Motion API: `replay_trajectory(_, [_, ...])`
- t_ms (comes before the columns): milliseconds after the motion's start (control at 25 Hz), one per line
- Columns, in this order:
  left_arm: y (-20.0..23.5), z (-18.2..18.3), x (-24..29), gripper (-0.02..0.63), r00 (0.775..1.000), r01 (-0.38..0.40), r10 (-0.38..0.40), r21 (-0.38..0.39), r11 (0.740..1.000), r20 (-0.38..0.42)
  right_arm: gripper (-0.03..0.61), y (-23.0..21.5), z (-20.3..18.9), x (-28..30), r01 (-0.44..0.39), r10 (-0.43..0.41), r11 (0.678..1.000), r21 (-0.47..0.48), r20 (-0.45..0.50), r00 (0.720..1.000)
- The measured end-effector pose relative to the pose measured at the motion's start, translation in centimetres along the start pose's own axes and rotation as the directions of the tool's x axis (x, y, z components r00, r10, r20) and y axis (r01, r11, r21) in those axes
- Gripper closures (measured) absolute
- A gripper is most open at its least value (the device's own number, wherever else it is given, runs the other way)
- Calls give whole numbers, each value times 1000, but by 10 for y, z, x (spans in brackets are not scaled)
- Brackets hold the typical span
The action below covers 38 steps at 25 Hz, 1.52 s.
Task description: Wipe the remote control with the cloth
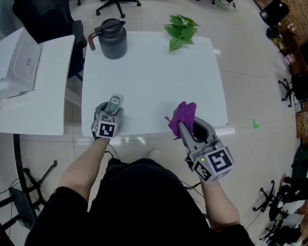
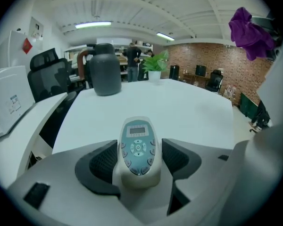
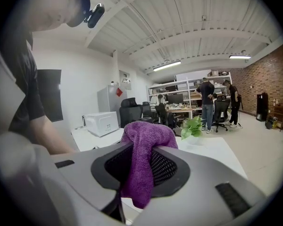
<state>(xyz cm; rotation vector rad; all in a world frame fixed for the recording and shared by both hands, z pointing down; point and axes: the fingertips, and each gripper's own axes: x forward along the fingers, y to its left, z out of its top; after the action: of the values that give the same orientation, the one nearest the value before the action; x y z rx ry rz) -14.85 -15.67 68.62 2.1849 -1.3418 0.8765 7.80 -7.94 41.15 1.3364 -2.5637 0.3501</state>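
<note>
A pale remote control (image 1: 113,104) (image 2: 137,147) with a teal button face lies between the jaws of my left gripper (image 1: 111,110) (image 2: 139,146) at the front left of the white table (image 1: 154,81). The dark pads stand right beside its sides, and I see no firm squeeze on it. To the right, near the table's front edge, my right gripper (image 1: 188,125) (image 3: 140,166) is shut on a purple cloth (image 1: 182,116) (image 3: 144,159). The cloth bunches up over the jaws and hangs below them. It also shows at the upper right of the left gripper view as a cloth (image 2: 247,32) held apart from the remote.
A dark grey jug (image 1: 112,38) (image 2: 104,69) stands at the table's back left, a small green plant (image 1: 180,28) at the back middle. A second white table (image 1: 41,117) at the left carries a white box (image 1: 13,63). Office chairs stand behind.
</note>
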Motion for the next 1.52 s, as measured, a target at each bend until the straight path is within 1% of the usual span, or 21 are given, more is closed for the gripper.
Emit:
replay_trajectory(160, [3, 5, -6, 322, 1000, 9, -9, -10, 1000, 24, 466, -4, -3, 4, 6, -6, 1000, 3, -4, 1000])
replay_trajectory(280, [2, 13, -26, 322, 999, 19, -18, -24, 1000, 37, 465, -9, -13, 11, 9, -9, 1000, 3, -24, 1000])
replay_trajectory(360, [0, 21, -42, 322, 997, 23, -20, -32, 999, 69, 463, -14, -26, 19, 11, -11, 1000, -3, -58, 998])
replay_trajectory(520, [-10, 39, -72, 322, 991, 45, -41, -28, 999, 129, 457, -29, -67, 42, 16, -22, 999, -39, -172, 985])
replay_trajectory(640, [-18, 51, -94, 324, 986, 60, -56, -22, 998, 158, 449, -44, -107, 66, 23, -42, 997, -75, -265, 963])
replay_trajectory(800, [-26, 62, -115, 342, 978, 62, -64, 16, 998, 197, 446, -68, -156, 98, 51, -88, 993, -105, -383, 919])
replay_trajectory(1000, [-38, 71, -131, 347, 972, 68, -76, 44, 997, 221, 442, -79, -189, 131, 51, -117, 988, -148, -480, 869])
replay_trajectory(1160, [-54, 74, -137, 348, 971, 97, -109, 64, 993, 214, 437, -85, -209, 141, 48, -125, 986, -157, -529, 839])
replay_trajectory(1200, [-57, 73, -137, 362, 971, 102, -114, 68, 993, 211, 432, -86, -212, 142, 49, -127, 986, -159, -534, 836])
replay_trajectory(1320, [-62, 72, -137, 362, 970, 112, -125, 76, 991, 207, 414, -86, -214, 146, 46, -131, 985, -169, -540, 832])
replay_trajectory(1400, [-64, 74, -137, 362, 969, 115, -130, 81, 990, 211, 393, -87, -211, 144, 47, -133, 984, -171, -534, 835])
replay_trajectory(1440, [-63, 75, -138, 362, 968, 115, -131, 84, 990, 215, 376, -85, -206, 141, 47, -128, 985, -165, -522, 843])
replay_trajectory(1520, [-61, 79, -139, 372, 965, 113, -131, 89, 990, 229, 348, -80, -187, 132, 53, -121, 987, -153, -476, 871])
